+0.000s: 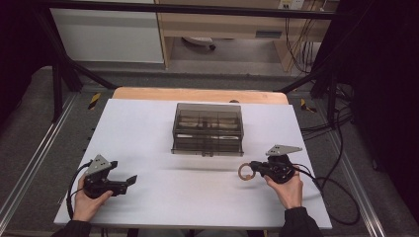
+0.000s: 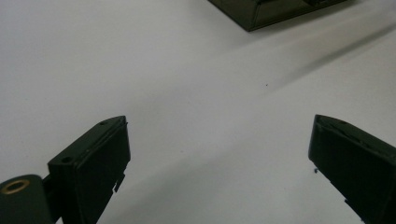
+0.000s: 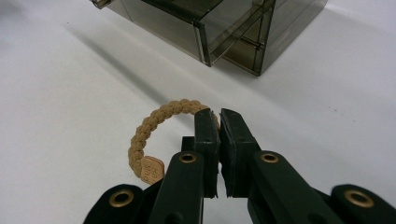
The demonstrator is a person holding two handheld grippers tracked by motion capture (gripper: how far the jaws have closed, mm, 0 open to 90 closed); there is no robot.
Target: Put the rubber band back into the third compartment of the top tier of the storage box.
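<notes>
Right gripper [image 3: 219,119]: jaws clenched on braided tan bracelet [image 3: 154,121], held near table's right front, before smoked plastic drawer box [image 1: 208,128]. Bracelet ring stands roughly on edge, loop projecting left of jaws toward table centre; tan tag [image 3: 152,170] at lower end. Left gripper [image 1: 129,180]: jaws released, spread wide above bare white table [image 2: 187,93], pointing right.

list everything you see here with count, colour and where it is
bracelet: 1, tan braided, with a small tag, pinched in the right gripper, near the table's right front
drawer box: 1, smoky see-through, table centre, toward the back
table: 1, white top, wooden edge at the back
left gripper: 1, black, front left, jaws wide apart, nothing between them
right gripper: 1, black, front right, closed on the bracelet
hands: 2, dark sleeves, one on each gripper
</notes>
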